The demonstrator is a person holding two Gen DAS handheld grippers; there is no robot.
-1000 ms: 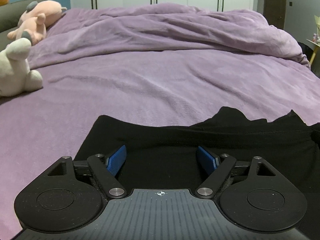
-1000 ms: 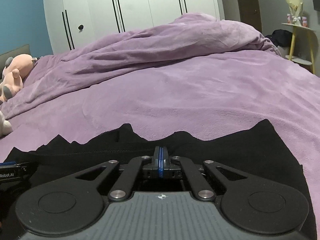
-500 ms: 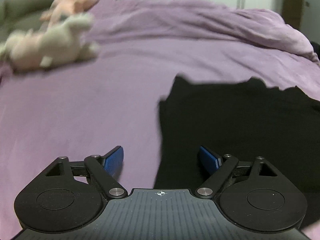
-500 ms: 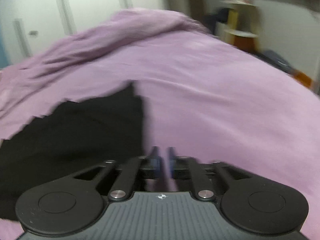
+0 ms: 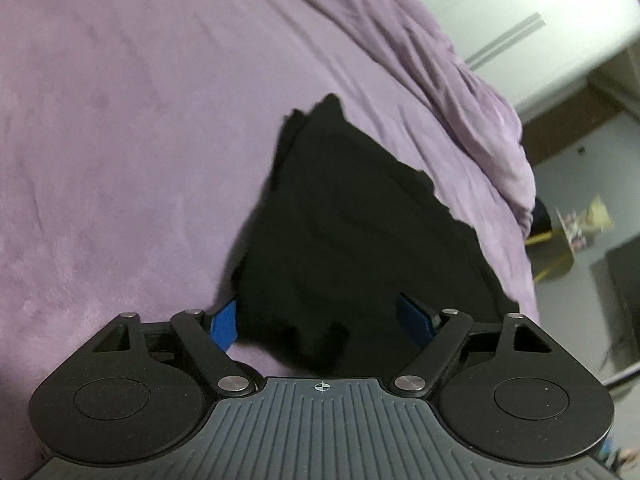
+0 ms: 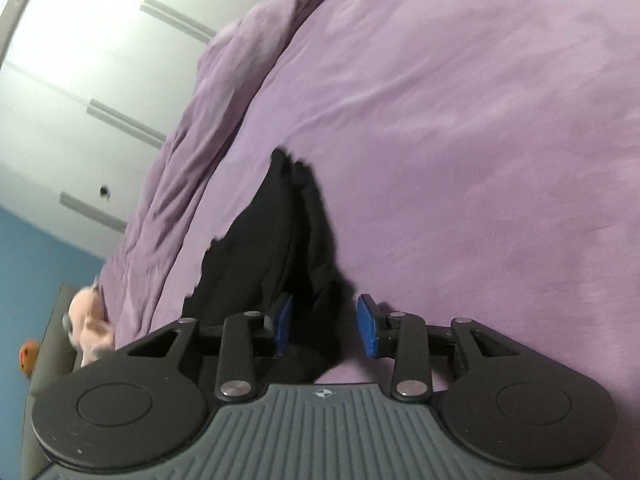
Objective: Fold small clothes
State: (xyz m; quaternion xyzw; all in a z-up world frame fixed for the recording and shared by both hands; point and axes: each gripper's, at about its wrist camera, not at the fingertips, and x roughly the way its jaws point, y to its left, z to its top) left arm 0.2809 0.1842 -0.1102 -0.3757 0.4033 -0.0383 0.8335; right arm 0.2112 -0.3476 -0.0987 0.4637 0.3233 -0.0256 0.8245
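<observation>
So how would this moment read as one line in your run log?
black garment: on purple bed | left gripper: closing, astride cloth edge | right gripper: opening, cloth between

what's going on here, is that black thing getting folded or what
A person with a gripper in each hand is folding a black garment on a purple bed. The left gripper is closing, its pads wide apart with the garment's near edge between them but not pinched. The right gripper is opening, with a fold of cloth in the gap and its pads not pressing on it. The garment lies loosely bunched, not yet neatly folded.
</observation>
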